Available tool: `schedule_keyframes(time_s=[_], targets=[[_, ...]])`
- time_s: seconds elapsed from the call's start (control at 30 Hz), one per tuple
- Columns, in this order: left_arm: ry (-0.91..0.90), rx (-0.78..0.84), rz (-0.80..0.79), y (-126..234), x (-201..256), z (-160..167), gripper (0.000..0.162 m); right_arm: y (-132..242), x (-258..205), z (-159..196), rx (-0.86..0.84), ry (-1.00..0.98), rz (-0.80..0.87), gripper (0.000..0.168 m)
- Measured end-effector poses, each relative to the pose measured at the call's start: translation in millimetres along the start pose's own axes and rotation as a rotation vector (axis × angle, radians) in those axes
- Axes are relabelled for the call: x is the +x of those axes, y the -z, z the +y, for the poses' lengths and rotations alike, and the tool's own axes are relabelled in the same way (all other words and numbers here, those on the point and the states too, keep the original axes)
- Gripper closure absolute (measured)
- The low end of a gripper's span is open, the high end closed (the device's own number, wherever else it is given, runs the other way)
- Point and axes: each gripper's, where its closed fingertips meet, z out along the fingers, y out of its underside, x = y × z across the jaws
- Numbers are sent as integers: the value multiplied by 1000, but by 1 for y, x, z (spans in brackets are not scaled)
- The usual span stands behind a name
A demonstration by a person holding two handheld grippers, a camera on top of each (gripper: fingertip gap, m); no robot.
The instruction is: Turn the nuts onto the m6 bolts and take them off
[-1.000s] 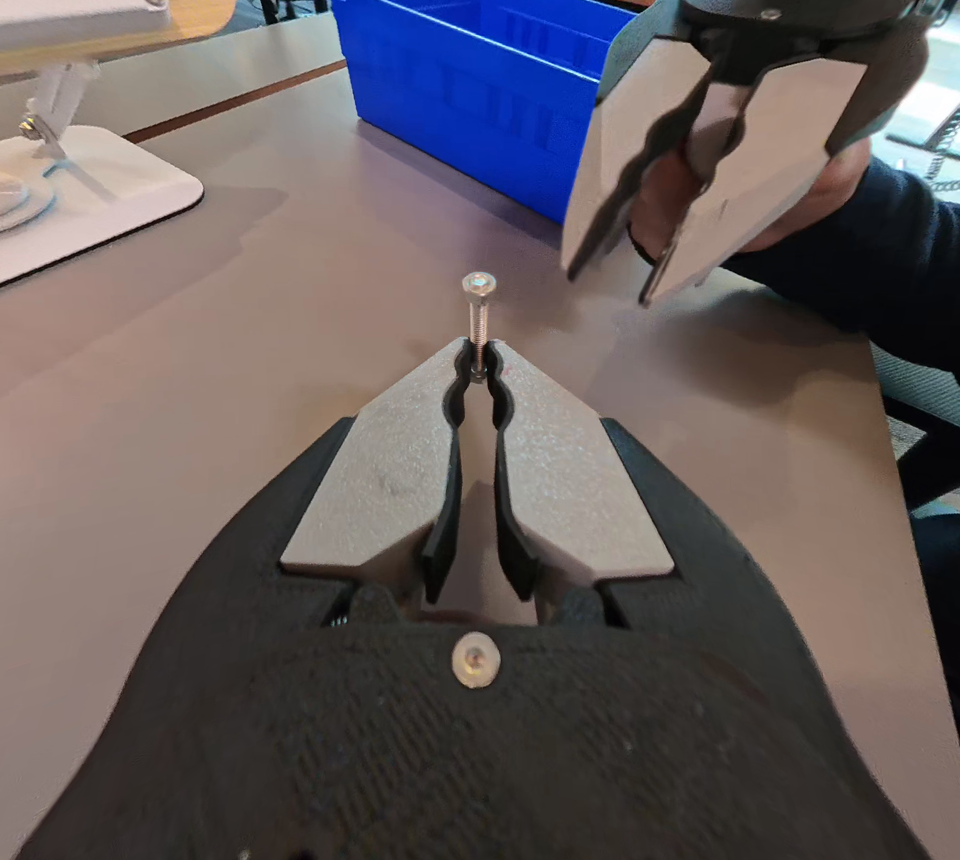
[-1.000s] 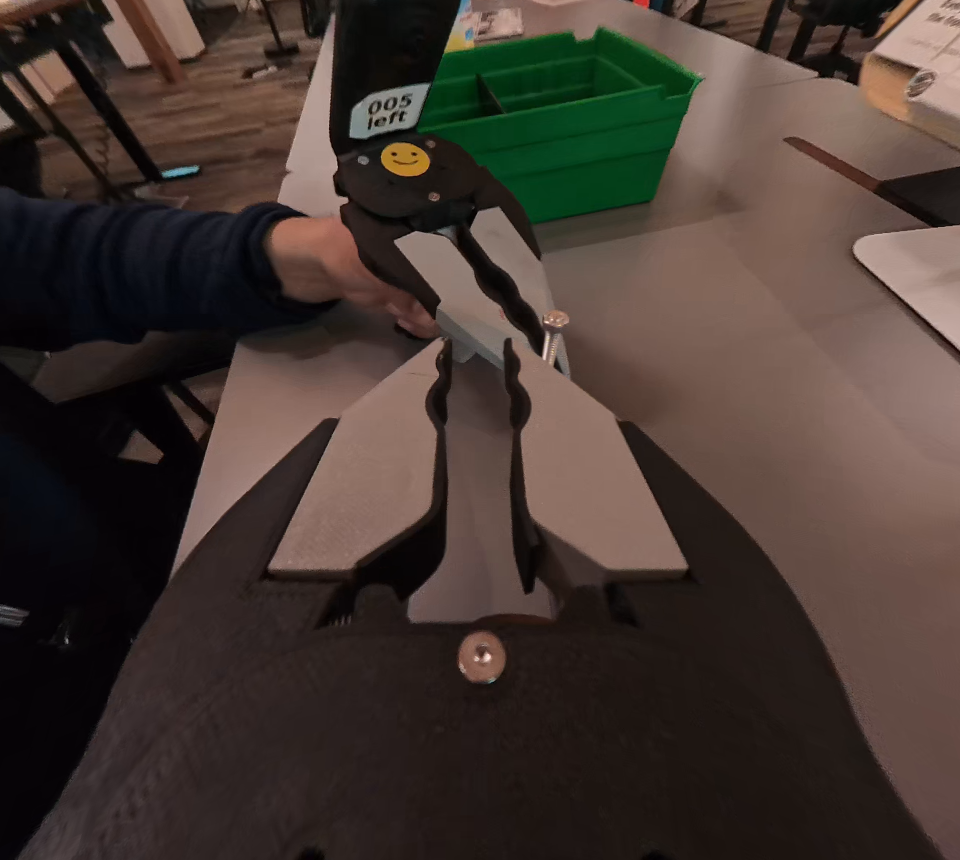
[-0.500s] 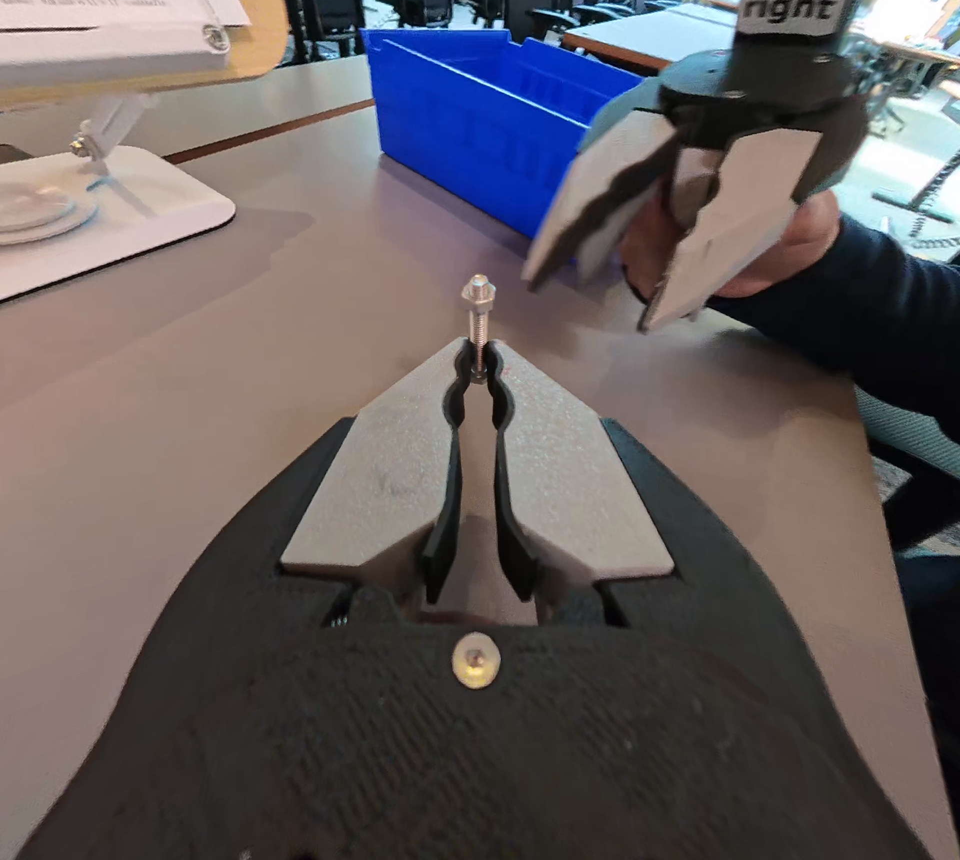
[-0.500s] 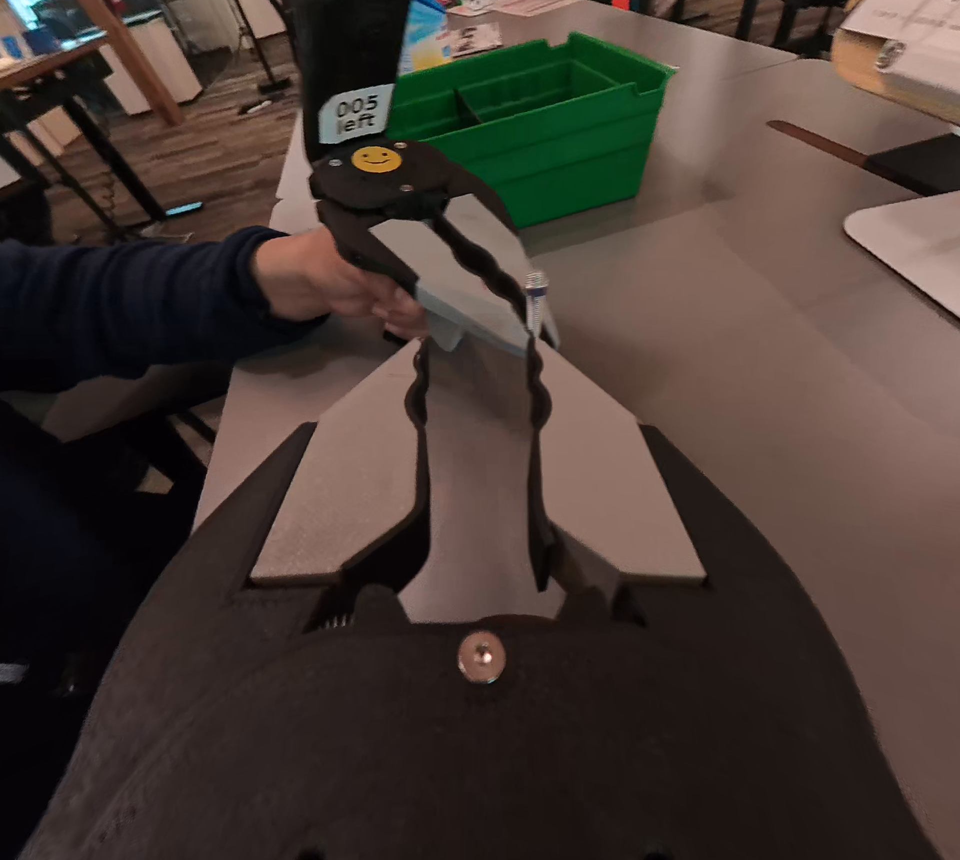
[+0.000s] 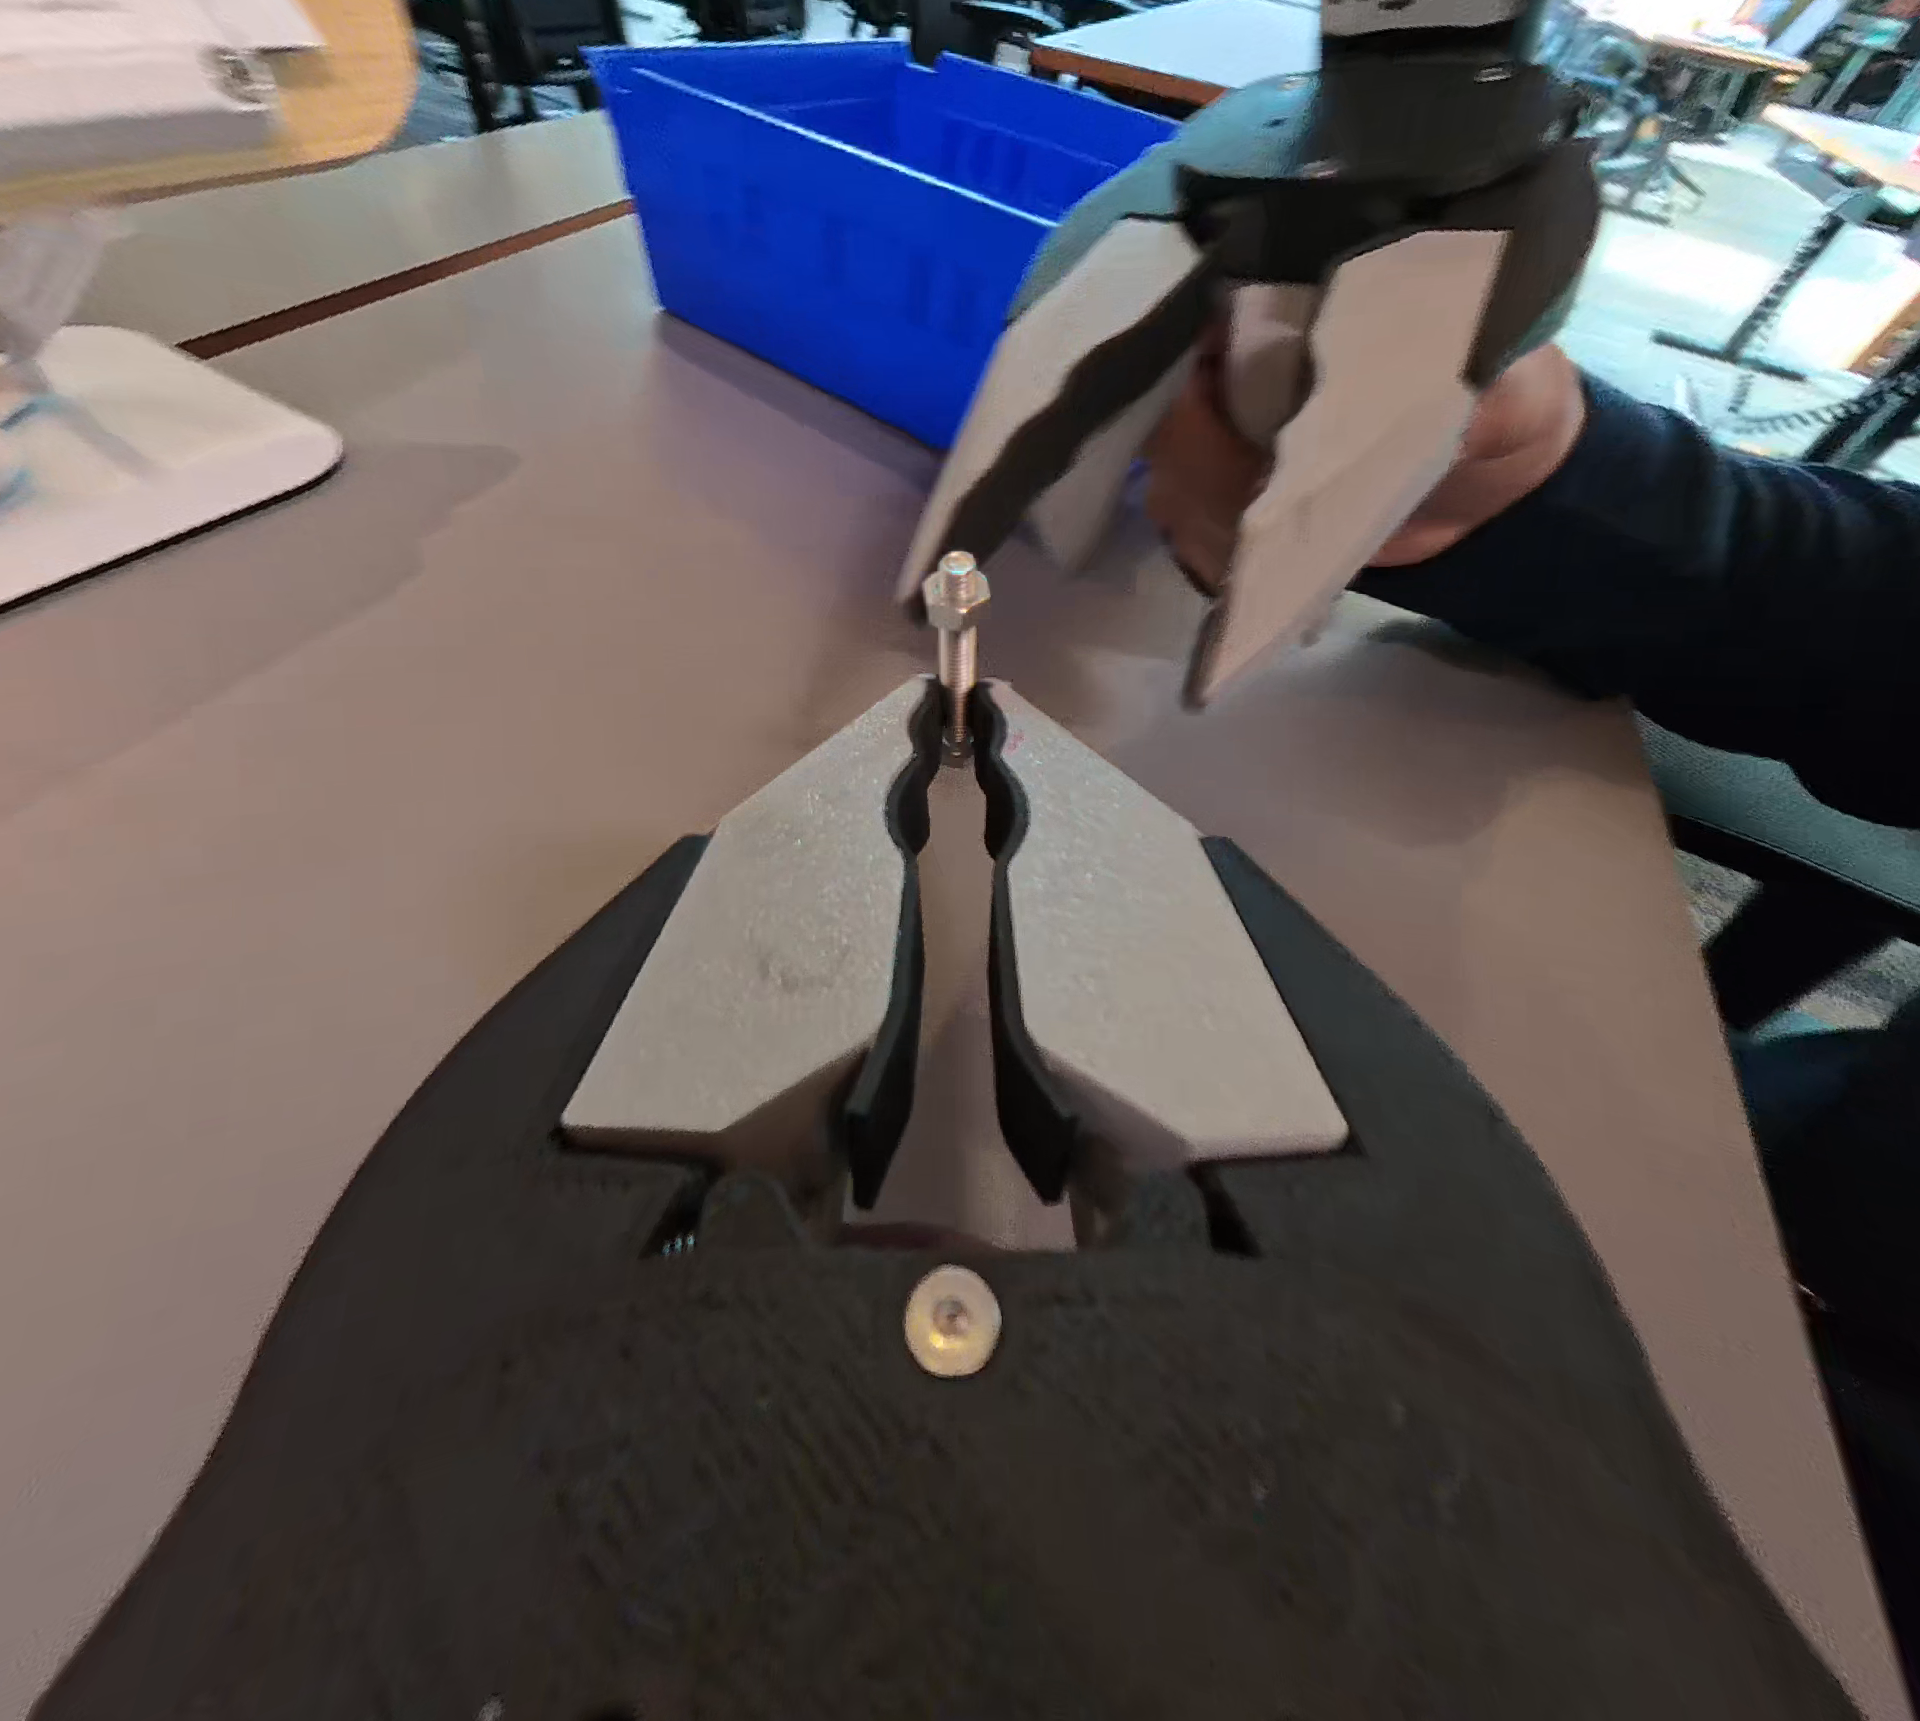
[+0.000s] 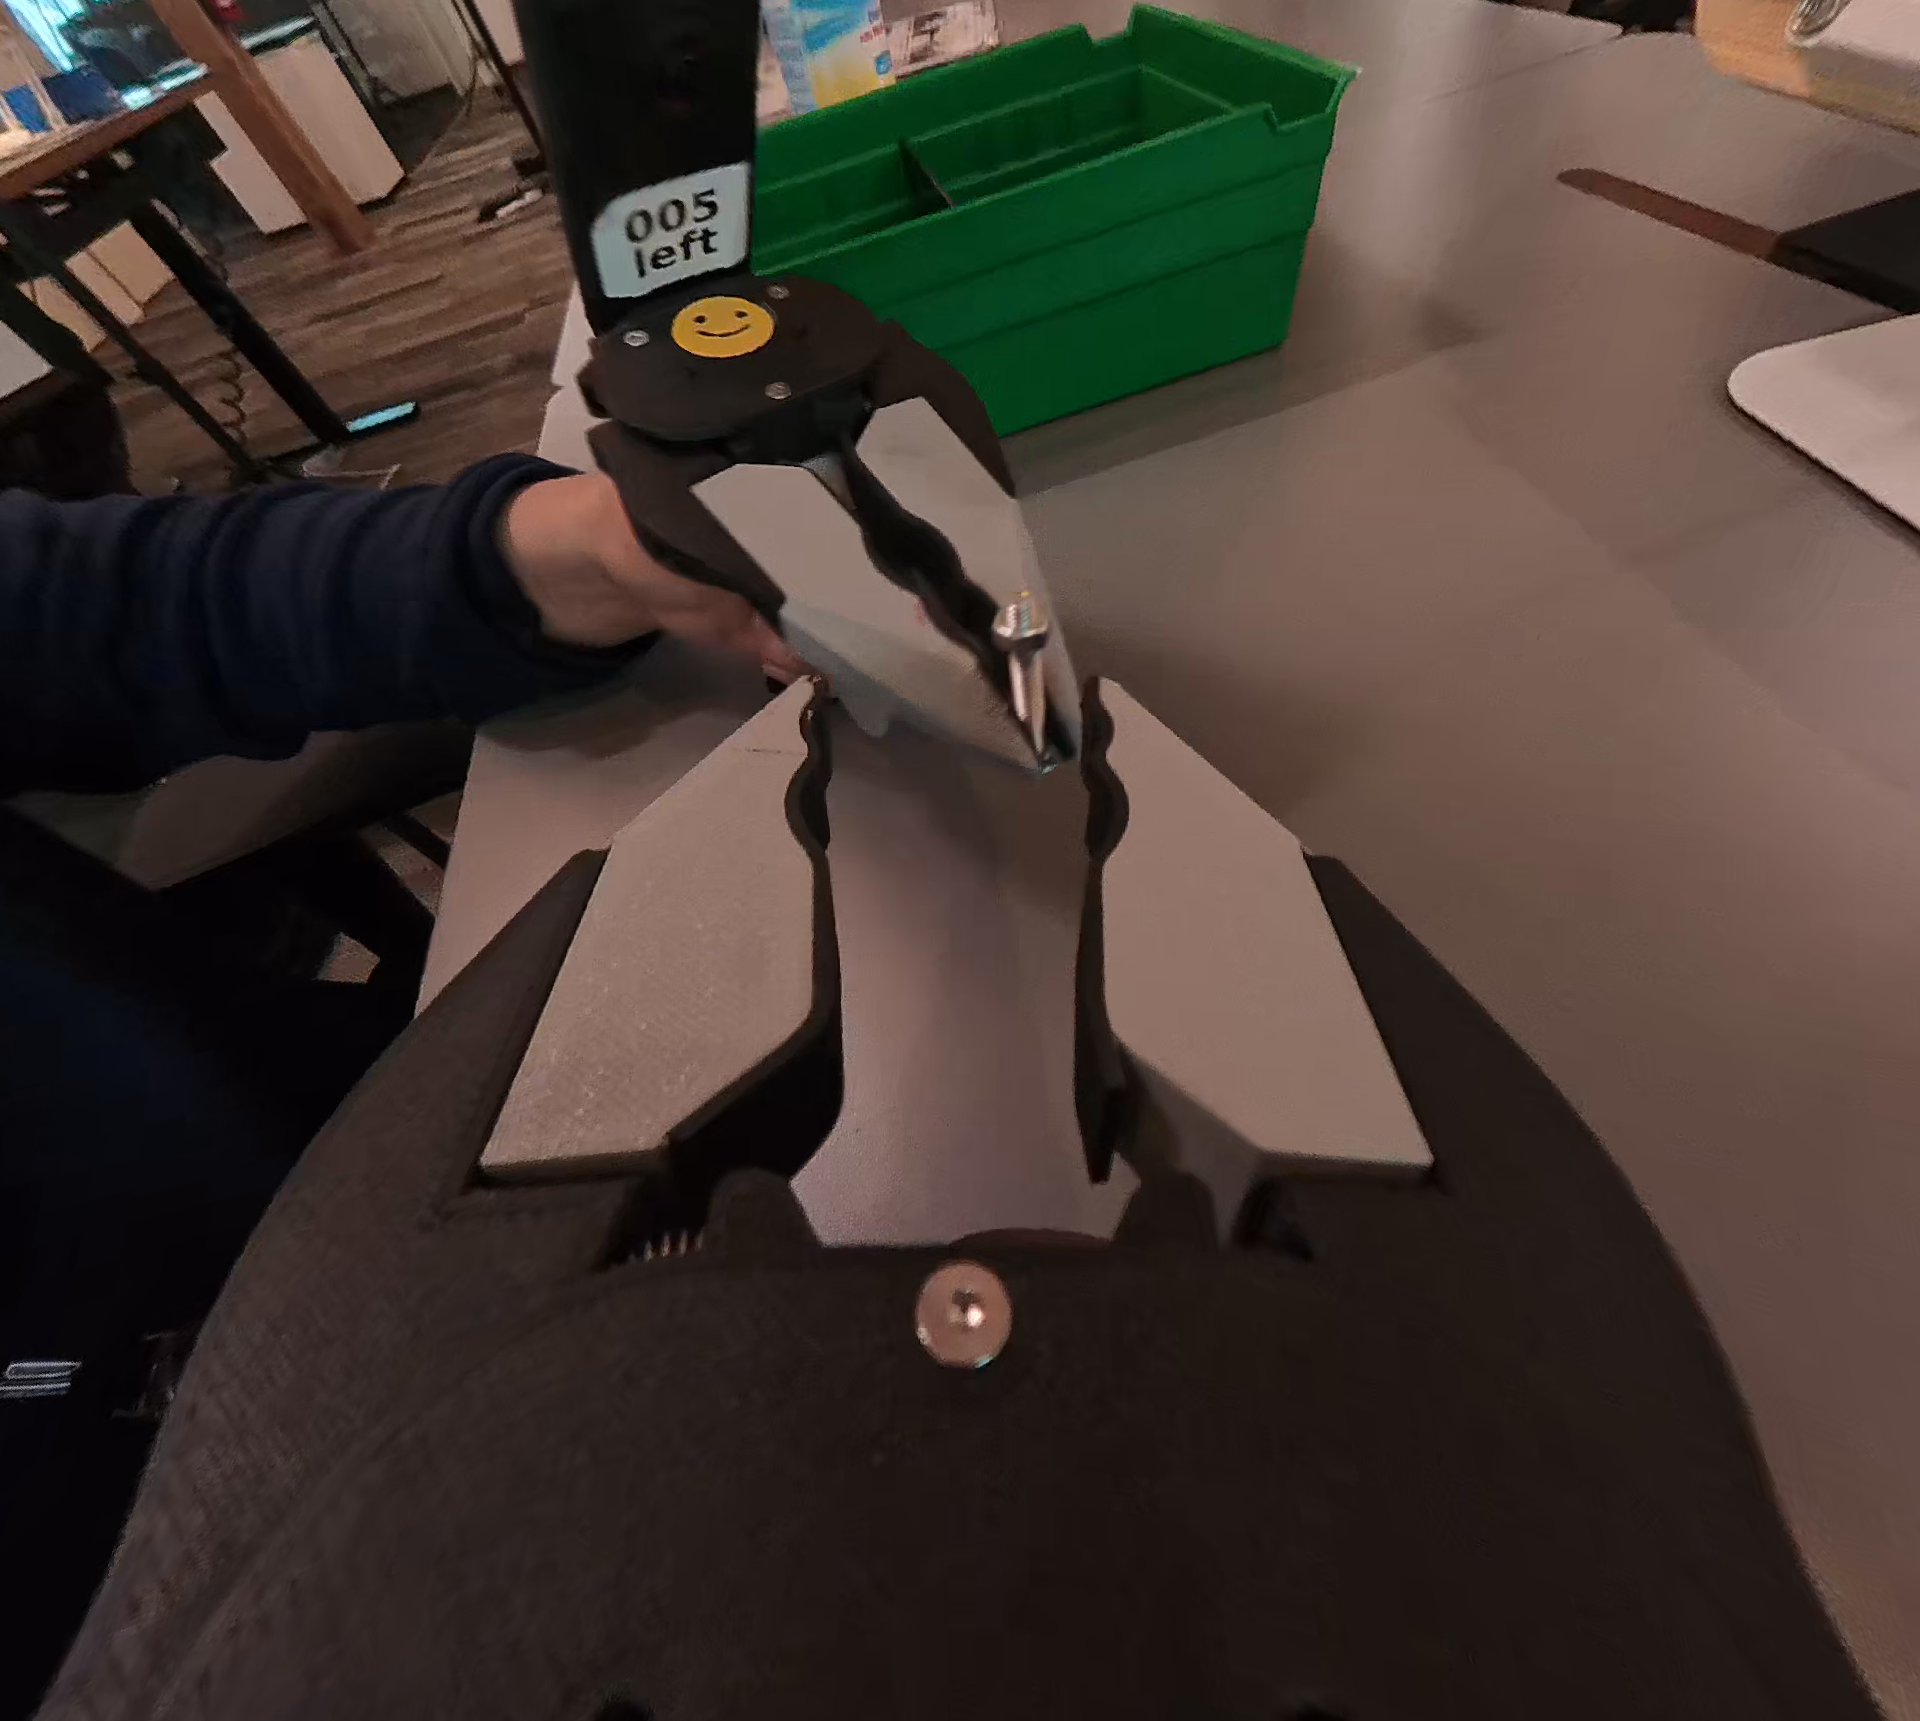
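The left hand-held gripper [image 5: 954, 715] was clenched on a bolt [image 5: 953, 653], holding it by the lower end of the thread right at its fingertips. The bolt stood almost upright above the grey worktop [image 5: 520, 684], and a nut [image 5: 955, 599] sat near its top end, with a little thread showing above it. In the right wrist view the same bolt [image 6: 1023, 669] leaned a bit toward 11 o'clock between the tips of the left hand-held gripper.

The right hand-held gripper [image 6: 951, 705] was released, its fingers spread wide. In the left wrist view it came down from 1 o'clock, and one fingertip [image 5: 925, 591] was just beside the nut; I could not tell if it already touched. The other finger was well apart, toward 3 o'clock from the bolt.

A blue bin [image 5: 862, 217] stood behind the bolt at 12 o'clock in the left view, and a green bin [image 6: 1049, 217] at 12 o'clock in the right view.

In my judgement the step in hand was reaching for the nut, either to screw it further down or to take it off; the pictures did not say which. The next move would call for bringing both open fingers around the flats of the nut, closing on it gently, then rotating about the axis of the bolt while the left side kept the bolt firm.
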Motion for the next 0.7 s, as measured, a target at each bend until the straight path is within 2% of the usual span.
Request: schedule_keyframes(time_s=[0.07,0.1,0.2,0.23,0.27,0.33,0.37,0.7], targets=[[-34,-34,23,-8,12,3,158,-4,-4,5,-26,11,-18,121],[-46,-46,7,-10,11,5,158,-5,-8,6,-33,20,-33,127],[14,-18,-44,-4,-4,2,158,0,-4,7,-44,33,-2,126],[41,5,-73,1,-13,-1,158,2,-7,6,-36,27,-29,146],[54,21,-79,5,-18,-3,158,4,-8,2,-13,12,-41,146],[58,26,-81,10,-21,-3,158,7,-1,-2,12,-9,-14,132],[56,21,-82,9,-20,-2,158,8,1,-3,16,-9,-2,131],[54,-14,-1,-1,-1,3,158,4,5,2,-6,3,15,136]])
